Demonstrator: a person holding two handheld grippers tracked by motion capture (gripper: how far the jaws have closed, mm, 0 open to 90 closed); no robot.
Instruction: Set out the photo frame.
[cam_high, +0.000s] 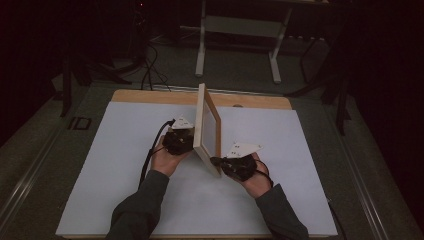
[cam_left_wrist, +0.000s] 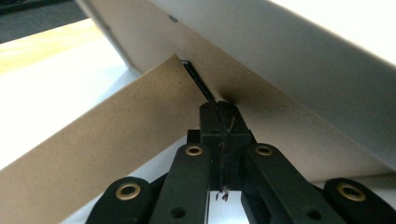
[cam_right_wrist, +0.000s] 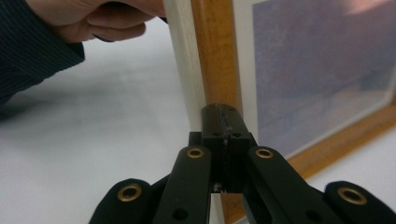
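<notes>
While the counter (cam_high: 125, 165) lay under its white sheet, with a strip of bare wood along the far edge, a picture frame (cam_high: 206, 131) stood on edge near its middle, running from the far edge toward the near one. It was upright or close to it; whether it leaned I could not tell.

Behind the frame, in the left gripper view, a brown cardboard stand (cam_left_wrist: 107, 140) swung out from the backing board (cam_left_wrist: 280, 116), hinged by a dark strap (cam_left_wrist: 198, 81). So the stand looked already unfolded, and the frame raised off the counter. What seemed left was to let the frame settle back on that stand and then take both claws away; the frame did not yet look free-standing, since both claws were at it.

The left claw (cam_high: 186, 141) was at the frame's back, its jaws pressed together with nothing between them, their tips against the backing just where the stand met it (cam_left_wrist: 219, 109). The right claw (cam_high: 216, 161) was at the frame's near lower corner, jaws likewise closed on nothing, tips touching the front of the wooden moulding (cam_right_wrist: 223, 114) beside the print (cam_right_wrist: 322, 70). Neither claw gripped the frame; each seemed only to prop it from its own side.

A hand (cam_right_wrist: 98, 18) and dark sleeve showed beyond the frame in the right gripper view.
</notes>
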